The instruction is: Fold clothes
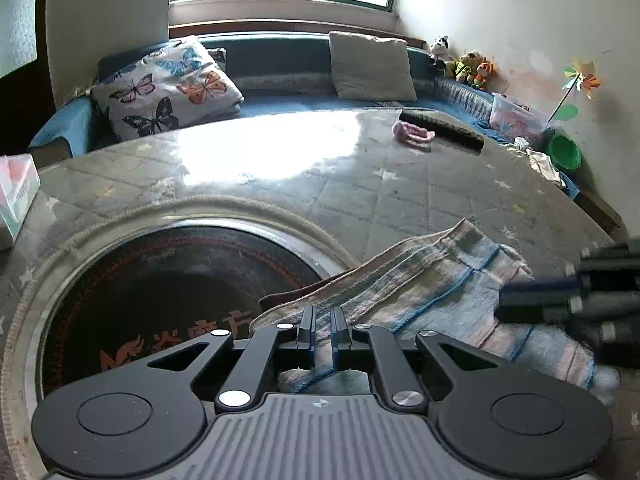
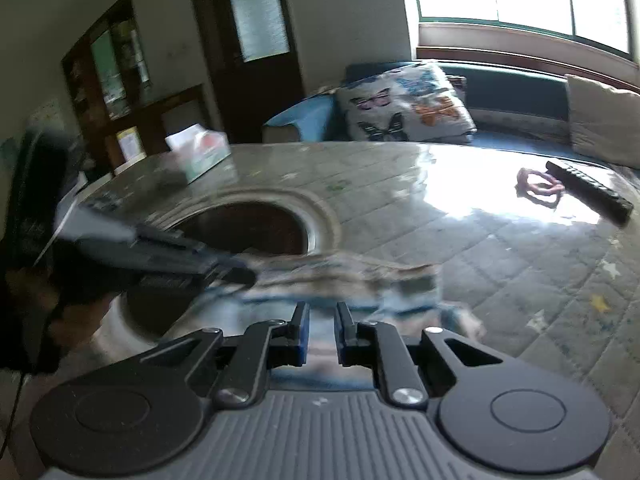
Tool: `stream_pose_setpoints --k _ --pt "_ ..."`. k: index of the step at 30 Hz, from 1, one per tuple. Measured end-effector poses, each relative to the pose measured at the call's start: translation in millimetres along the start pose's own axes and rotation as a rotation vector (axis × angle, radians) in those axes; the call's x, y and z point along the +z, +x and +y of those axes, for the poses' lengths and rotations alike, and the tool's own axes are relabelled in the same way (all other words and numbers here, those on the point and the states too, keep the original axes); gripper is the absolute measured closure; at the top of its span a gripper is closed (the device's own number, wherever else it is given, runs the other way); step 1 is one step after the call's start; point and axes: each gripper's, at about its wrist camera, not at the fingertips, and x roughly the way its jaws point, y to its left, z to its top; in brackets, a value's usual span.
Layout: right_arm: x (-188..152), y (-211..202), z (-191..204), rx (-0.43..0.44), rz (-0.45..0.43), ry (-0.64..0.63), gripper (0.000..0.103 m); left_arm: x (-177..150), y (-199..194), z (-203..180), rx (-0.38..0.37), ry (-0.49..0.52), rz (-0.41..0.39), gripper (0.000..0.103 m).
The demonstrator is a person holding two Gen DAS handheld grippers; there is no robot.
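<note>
Table [image 1: 280,184], quilted grey cover with stars, fills the middle of both views; glare from the window in the upper part of each frame.

Sofa [image 1: 288,98], blue, across the upper band of the left wrist view, bearing a butterfly cushion [image 1: 168,88] at upper left and a plain cushion [image 1: 372,66] at upper centre.

Hob [image 1: 168,300], dark round inset with a metal ring, lower left of the left wrist view.

Garment [image 1: 440,280], striped in pale blue, pink and grey, bunched at lower centre-right of the left wrist view, one edge lying over the hob's rim.

Left gripper [image 1: 323,328], bottom centre; fingers close together, a narrow slot between the pads, cloth beneath and behind them. Whether the pads pinch an edge cannot be told.

Right gripper [image 2: 322,334], bottom centre of its own view; fingers a little apart, blurred cloth behind the gap, nothing visibly pinched.

Tissue box [image 1: 16,196], left edge. Remote [image 1: 442,128], dark, upper right of centre. Pink ring-shaped item [image 1: 414,134] just beside it.

Step, as judged: taking hold along the garment's near edge before a fold; no fold made yet. Next move calls for both grippers pinching that edge, well apart, then lifting it clear of the hob and spreading it flat.
</note>
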Motion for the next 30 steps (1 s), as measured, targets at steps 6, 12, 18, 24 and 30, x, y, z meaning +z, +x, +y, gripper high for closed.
stream_pose_setpoints --k 6,12,18,24,30 --pt "-22 -13 40 0.074 0.034 -0.117 0.086 -2 -11 -6 0.007 0.007 -0.005 0.094" --pt "-45 -13 79 0.129 0.064 -0.208 0.084 -10 -27 -11 0.000 -0.013 -0.018 0.093" --pt "-67 -12 117 0.106 0.047 -0.361 0.084 -19 -44 -13 0.010 -0.029 -0.015 0.091" --pt "-64 -18 119 0.099 0.025 -0.345 0.084 -30 -56 -8 0.013 -0.091 -0.007 0.084" --pt "-51 -8 123 0.089 0.000 -0.287 0.060 -38 -60 7 0.029 -0.208 0.010 0.077"
